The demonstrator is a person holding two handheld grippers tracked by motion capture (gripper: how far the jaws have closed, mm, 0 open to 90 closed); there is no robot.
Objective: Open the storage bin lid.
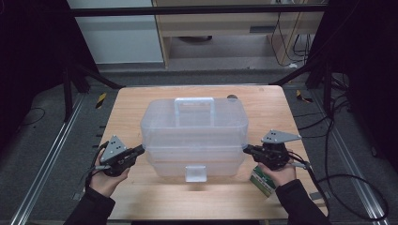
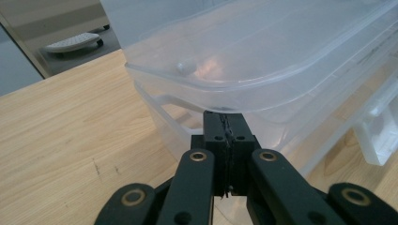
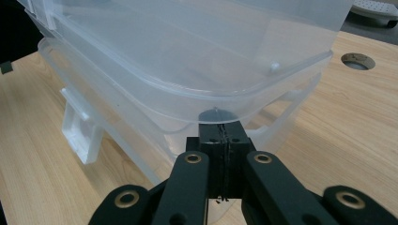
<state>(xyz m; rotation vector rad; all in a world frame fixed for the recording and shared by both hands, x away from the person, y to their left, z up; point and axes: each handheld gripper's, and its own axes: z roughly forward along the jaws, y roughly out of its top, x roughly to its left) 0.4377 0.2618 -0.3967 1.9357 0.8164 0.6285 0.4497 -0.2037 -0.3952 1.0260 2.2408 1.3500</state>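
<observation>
A clear lidded storage box (image 1: 194, 136) sits mid-tabletop (image 1: 131, 101). Closed, empty left hand-held gripper (image 1: 139, 150) at 9 o'clock and right hand-held gripper (image 1: 247, 149) at 3 press under its lid rim; lifting evenly seems best.

Right gripper (image 3: 224, 125) jaws pressed together, tips under clear plastic box (image 3: 187, 56) lid rim, wooden table (image 3: 356, 122)
</observation>
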